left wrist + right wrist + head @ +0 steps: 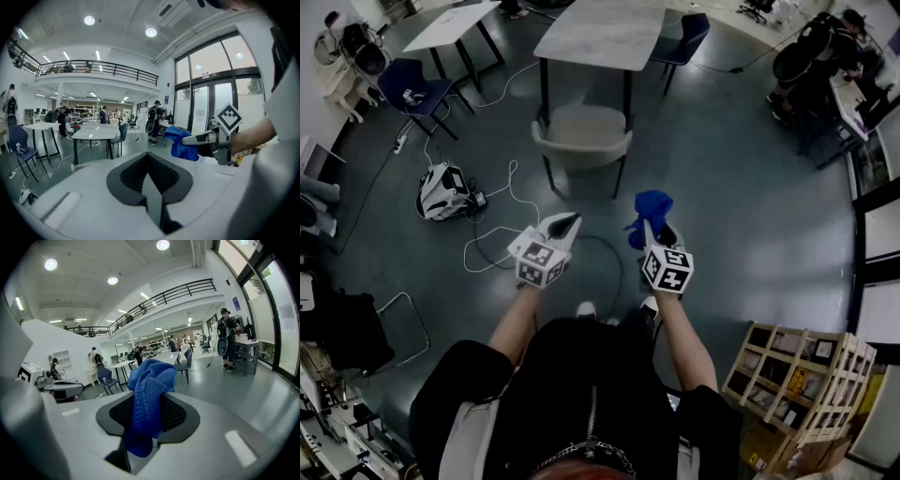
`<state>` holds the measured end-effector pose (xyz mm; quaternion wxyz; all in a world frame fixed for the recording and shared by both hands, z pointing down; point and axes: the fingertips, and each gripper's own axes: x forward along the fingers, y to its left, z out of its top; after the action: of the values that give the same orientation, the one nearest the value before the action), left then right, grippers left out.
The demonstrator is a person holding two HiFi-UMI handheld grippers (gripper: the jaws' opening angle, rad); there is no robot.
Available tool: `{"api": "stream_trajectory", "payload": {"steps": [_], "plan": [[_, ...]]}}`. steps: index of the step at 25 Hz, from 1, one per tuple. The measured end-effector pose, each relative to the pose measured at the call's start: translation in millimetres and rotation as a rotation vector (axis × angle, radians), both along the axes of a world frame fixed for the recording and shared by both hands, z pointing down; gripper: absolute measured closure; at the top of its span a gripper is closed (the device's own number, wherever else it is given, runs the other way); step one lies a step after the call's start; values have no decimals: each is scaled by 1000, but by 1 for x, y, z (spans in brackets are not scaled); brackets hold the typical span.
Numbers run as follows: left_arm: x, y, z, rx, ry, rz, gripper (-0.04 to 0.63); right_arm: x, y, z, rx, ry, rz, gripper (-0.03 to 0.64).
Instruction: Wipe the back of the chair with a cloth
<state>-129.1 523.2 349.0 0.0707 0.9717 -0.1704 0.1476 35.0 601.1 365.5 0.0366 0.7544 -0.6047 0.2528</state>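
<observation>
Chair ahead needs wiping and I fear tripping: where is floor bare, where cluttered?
Bare floor lies right of the chair, toward the wooden crate. Left is crowded: white cables and a white machine. A dark cable curls near the shoes.

Blue knitted cloth (149, 394), bunched, clamped in the right tool (652, 231), grey chair (581, 127) upright ahead, well apart

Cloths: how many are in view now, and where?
1. The blue cloth is clamped in the jaws of the right gripper, held up short of the grey chair. The left gripper is shut on nothing. Others may be hidden.
</observation>
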Motion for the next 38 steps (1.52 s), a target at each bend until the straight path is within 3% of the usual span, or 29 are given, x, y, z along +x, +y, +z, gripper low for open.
{"api": "stream_trajectory", "payload": {"steps": [17, 25, 32, 38], "plan": [[-35, -19, 7, -24, 16, 22, 584, -36, -21, -6, 19, -21, 16, 476], [-27, -31, 16, -51, 19, 15, 584, -34, -30, -6, 13, -30, -16, 474], [0, -64, 26, -62, -14, 11, 584, -8, -74, 4, 6, -59, -36, 474], [24, -119, 32, -50, -65, -25, 584, 14, -151, 17, 19, -121, -88, 474]]}}
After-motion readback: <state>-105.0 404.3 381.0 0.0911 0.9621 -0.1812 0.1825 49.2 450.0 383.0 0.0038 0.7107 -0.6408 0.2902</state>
